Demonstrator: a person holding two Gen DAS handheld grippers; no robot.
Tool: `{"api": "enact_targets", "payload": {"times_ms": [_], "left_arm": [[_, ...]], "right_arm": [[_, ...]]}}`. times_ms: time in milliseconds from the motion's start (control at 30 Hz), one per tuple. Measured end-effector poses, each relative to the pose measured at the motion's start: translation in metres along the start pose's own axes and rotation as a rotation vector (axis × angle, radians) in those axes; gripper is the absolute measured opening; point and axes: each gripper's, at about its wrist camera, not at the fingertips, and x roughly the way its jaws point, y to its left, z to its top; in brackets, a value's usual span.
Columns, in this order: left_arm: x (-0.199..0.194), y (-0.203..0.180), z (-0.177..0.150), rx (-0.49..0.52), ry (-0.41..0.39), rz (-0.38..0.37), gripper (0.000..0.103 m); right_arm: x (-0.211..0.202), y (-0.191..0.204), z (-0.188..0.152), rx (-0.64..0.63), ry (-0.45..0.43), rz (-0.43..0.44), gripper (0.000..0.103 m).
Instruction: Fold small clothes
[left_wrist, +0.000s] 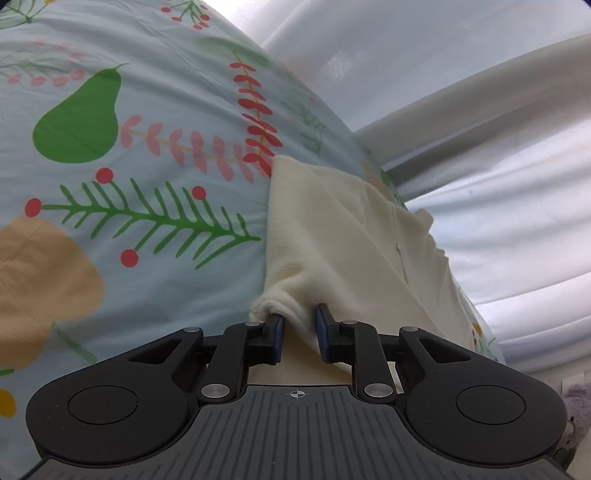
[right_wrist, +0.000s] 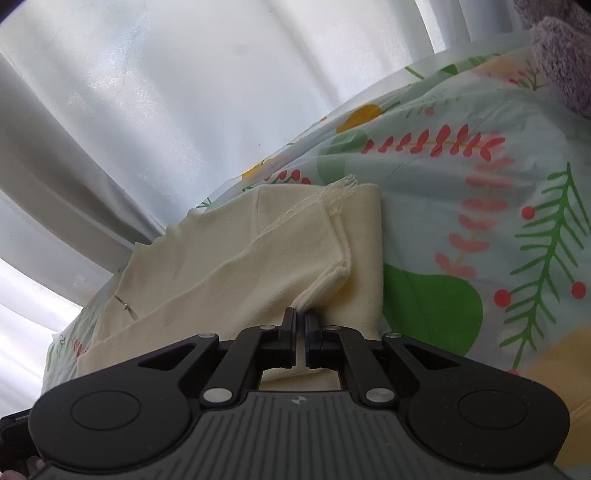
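A small cream garment lies on a light blue sheet printed with leaves, pears and berries. My left gripper has its jaws a little apart, with a bunched corner of the cream cloth lying between and over the left finger. In the right wrist view the same cream garment lies partly folded, a stitched hem showing at its far edge. My right gripper is shut on a pinched fold of the cream garment, lifted slightly off the sheet.
White curtains hang beyond the far edge of the printed sheet. A fuzzy grey-purple item lies at the top right corner in the right wrist view.
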Motion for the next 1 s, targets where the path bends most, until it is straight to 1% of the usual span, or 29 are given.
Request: {"api": "enact_targets", "payload": {"times_ms": [67,133,167,233,267,300,333,367,400,433,500,533,600,667,700,733,767,867,933,967,1000], "left_arm": [[0.000,-0.001,0.000,0.019,0.007,0.004,0.023],[-0.002,-0.004,-0.002,0.048,0.008,0.011,0.024],[-0.003,-0.007,-0.004,0.068,0.007,0.020,0.024],[-0.005,-0.013,-0.008,0.120,0.004,0.042,0.030],[-0.006,-0.017,-0.011,0.145,0.001,0.053,0.032],[-0.007,-0.021,-0.014,0.166,-0.002,0.061,0.039],[-0.008,-0.025,-0.018,0.190,-0.007,0.071,0.046],[-0.008,-0.029,-0.022,0.217,-0.012,0.081,0.048],[-0.008,-0.033,-0.026,0.248,-0.012,0.097,0.050],[-0.007,-0.038,-0.030,0.277,-0.008,0.117,0.051],[-0.006,-0.044,-0.036,0.329,-0.007,0.154,0.051],[-0.006,-0.046,-0.039,0.347,-0.006,0.164,0.051],[-0.006,-0.048,-0.041,0.372,-0.001,0.161,0.052],[-0.003,-0.048,-0.041,0.373,0.000,0.168,0.052],[-0.002,-0.047,-0.041,0.368,-0.004,0.174,0.052],[-0.001,-0.046,-0.040,0.362,-0.010,0.173,0.052],[-0.001,-0.046,-0.040,0.357,-0.012,0.174,0.052],[0.001,-0.045,-0.037,0.358,-0.018,0.184,0.050],[0.001,-0.044,-0.035,0.361,-0.017,0.183,0.048],[0.001,-0.043,-0.035,0.361,-0.012,0.181,0.047],[0.000,-0.042,-0.034,0.361,-0.007,0.180,0.047]], "right_arm": [[0.000,-0.004,0.001,0.004,0.001,0.001,0.004],[-0.007,-0.006,0.002,0.029,0.020,0.012,0.008],[-0.011,-0.006,0.002,0.036,0.030,0.021,0.011],[-0.018,-0.008,-0.001,0.075,0.054,0.067,0.039],[-0.019,-0.009,-0.004,0.103,0.076,0.103,0.044],[-0.018,-0.010,-0.006,0.121,0.104,0.126,0.048],[-0.015,-0.009,-0.008,0.130,0.120,0.125,0.047],[-0.012,-0.009,-0.009,0.136,0.121,0.116,0.047],[-0.008,-0.010,-0.009,0.149,0.122,0.102,0.045],[-0.005,-0.012,-0.009,0.180,0.122,0.093,0.042],[-0.004,-0.013,-0.007,0.240,0.127,0.091,0.042],[-0.003,-0.013,-0.006,0.253,0.136,0.095,0.042],[-0.004,-0.013,-0.009,0.262,0.155,0.098,0.040],[-0.003,-0.011,-0.011,0.250,0.149,0.091,0.034],[-0.003,-0.012,-0.009,0.246,0.139,0.076,0.025],[-0.001,-0.013,-0.007,0.253,0.129,0.061,0.014],[0.000,-0.015,-0.005,0.259,0.116,0.050,0.009],[0.009,-0.016,0.004,0.226,0.089,0.041,0.006],[0.010,-0.010,0.009,0.153,0.039,0.017,0.006],[0.010,-0.009,0.012,0.132,0.019,0.001,0.006],[0.011,-0.010,0.014,0.140,0.011,-0.010,0.006]]}}
